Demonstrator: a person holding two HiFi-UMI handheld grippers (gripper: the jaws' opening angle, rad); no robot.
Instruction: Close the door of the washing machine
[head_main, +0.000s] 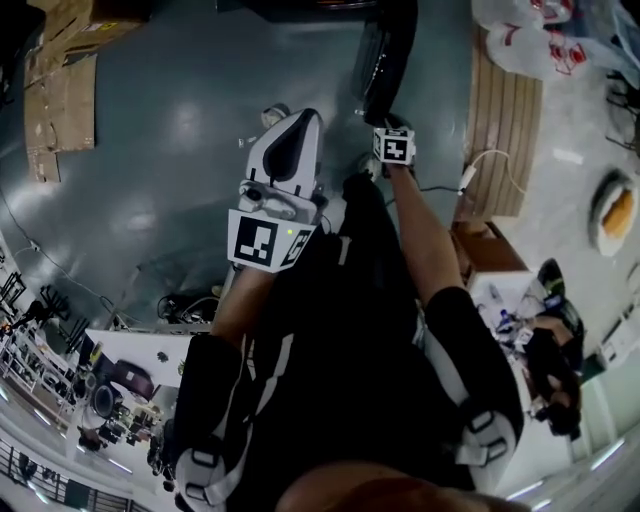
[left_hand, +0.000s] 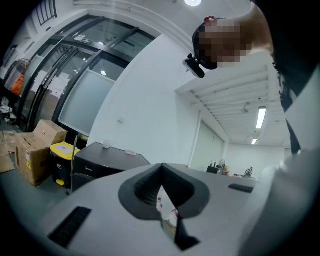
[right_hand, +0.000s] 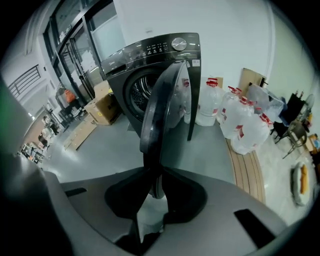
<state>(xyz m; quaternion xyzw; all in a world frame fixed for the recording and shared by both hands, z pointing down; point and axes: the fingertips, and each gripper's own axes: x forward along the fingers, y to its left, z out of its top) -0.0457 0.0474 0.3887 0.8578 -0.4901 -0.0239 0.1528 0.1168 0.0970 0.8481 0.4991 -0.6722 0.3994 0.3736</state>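
Note:
The dark washing machine (right_hand: 150, 55) stands with its round door (right_hand: 162, 110) swung out, edge-on in the right gripper view. My right gripper (right_hand: 154, 176) points steeply down, and its jaws are closed on the door's lower rim. From the head view, that gripper (head_main: 386, 122) sits just below the dark door (head_main: 385, 55). My left gripper (head_main: 298, 125) is held out over the grey floor, away from the door. In its own view the left gripper (left_hand: 161, 168) has its tips together, with nothing between them.
Several large water jugs (right_hand: 240, 125) stand to the right of the machine, beside a wooden pallet (head_main: 505, 120). Cardboard boxes (right_hand: 102, 107) lie to its left. The left gripper view holds a dark appliance (left_hand: 100, 160), a yellow bin (left_hand: 62, 157) and a box.

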